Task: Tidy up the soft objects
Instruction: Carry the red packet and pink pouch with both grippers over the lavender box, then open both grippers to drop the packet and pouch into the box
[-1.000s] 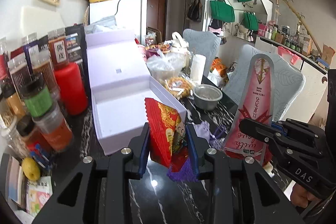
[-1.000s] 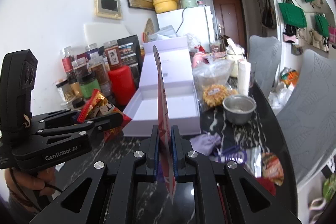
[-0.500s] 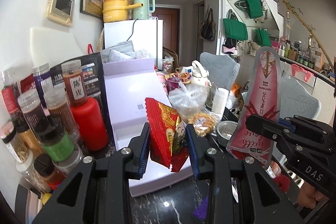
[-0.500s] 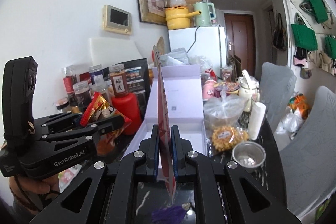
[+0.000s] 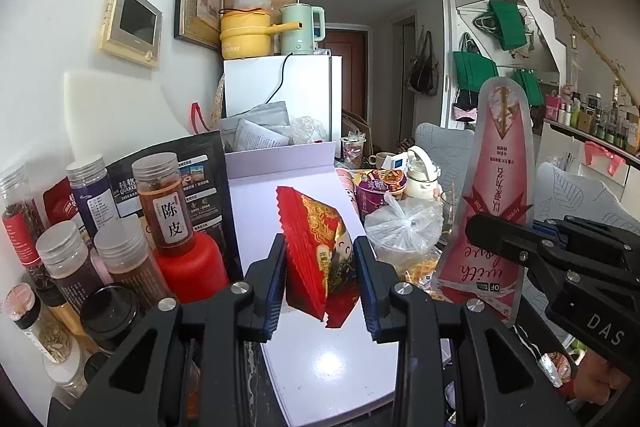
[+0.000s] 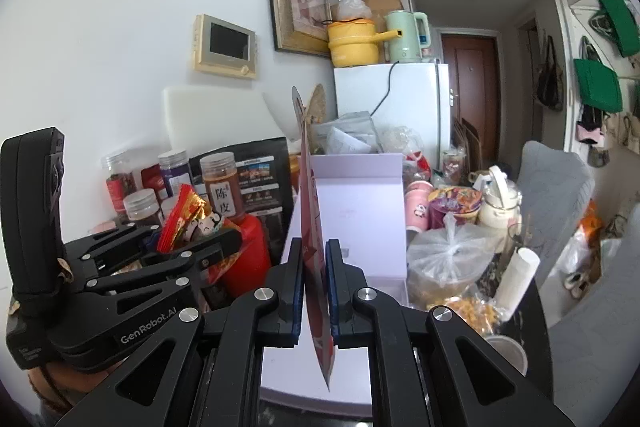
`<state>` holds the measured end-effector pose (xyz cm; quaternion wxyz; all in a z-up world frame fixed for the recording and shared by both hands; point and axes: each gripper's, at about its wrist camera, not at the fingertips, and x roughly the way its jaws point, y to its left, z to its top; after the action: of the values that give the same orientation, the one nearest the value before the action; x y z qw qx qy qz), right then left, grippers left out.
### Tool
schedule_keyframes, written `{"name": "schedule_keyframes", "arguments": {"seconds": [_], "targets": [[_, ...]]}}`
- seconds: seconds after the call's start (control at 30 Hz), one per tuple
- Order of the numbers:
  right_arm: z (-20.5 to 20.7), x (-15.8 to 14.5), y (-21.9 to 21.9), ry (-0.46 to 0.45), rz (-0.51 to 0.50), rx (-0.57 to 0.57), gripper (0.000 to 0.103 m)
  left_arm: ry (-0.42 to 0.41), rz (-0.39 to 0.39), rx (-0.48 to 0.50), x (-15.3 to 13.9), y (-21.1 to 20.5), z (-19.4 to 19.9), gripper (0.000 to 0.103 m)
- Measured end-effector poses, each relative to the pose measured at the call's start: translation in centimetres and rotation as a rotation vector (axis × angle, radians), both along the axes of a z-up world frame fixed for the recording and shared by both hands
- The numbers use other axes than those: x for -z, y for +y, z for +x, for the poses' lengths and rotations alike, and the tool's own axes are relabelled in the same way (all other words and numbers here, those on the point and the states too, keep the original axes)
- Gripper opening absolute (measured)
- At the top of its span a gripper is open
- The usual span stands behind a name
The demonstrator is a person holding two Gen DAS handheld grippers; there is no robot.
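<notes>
The left gripper [image 5: 320, 277] had its jaws clenched on a crinkly red-and-gold foil snack packet [image 5: 316, 247], held upright above the open white cardboard box [image 5: 332, 359] w/ its raised lid; the right gripper [image 6: 315, 285] had its jaws clamped flat on a tall pink-and-silver pouch [image 6: 310, 211] w/ a rounded top, edge-on to its own camera, also over the box; both soft items were in the air, neither touching the box floor.

Risks, as judged: the snack packet was gripped low, near one corner, so it could pivot or slip as it was lowered; the pink pouch stood tall & thin, likely to flop or catch the box lid; the two grippers sat close side by side, so they could knock each other; the plastic spice jars [image 5: 160, 203] & red bottle [image 5: 192, 267] crowded just beside the box on the worktop, so a wide swing left could tip them.
</notes>
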<state>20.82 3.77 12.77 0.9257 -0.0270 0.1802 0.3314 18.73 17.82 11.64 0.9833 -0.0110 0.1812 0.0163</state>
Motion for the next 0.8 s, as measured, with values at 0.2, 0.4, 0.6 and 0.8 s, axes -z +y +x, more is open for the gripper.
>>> {"name": "schedule_keyframes", "arguments": {"seconds": [0.2, 0.4, 0.6, 0.8], "targets": [[2.5, 0.8, 1.2, 0.010, -0.019, 0.019, 0.010, 0.007, 0.015, -0.030, 0.3, 1.2, 2.5, 0.032], [5.2, 3.4, 1.8, 0.095, -0.032, 0.037, 0.010, 0.089, 0.019, -0.011, 2.6, 1.5, 4.9, 0.032], [7.2, 4.8, 2.4, 0.107, -0.076, 0.084, 0.010, 0.171, 0.027, -0.003, 4.6, 1.6, 8.0, 0.032], [8.9, 6.1, 2.7, 0.145, -0.098, 0.100, 0.010, 0.227, 0.009, -0.006, 6.3, 2.1, 10.3, 0.032]]}}
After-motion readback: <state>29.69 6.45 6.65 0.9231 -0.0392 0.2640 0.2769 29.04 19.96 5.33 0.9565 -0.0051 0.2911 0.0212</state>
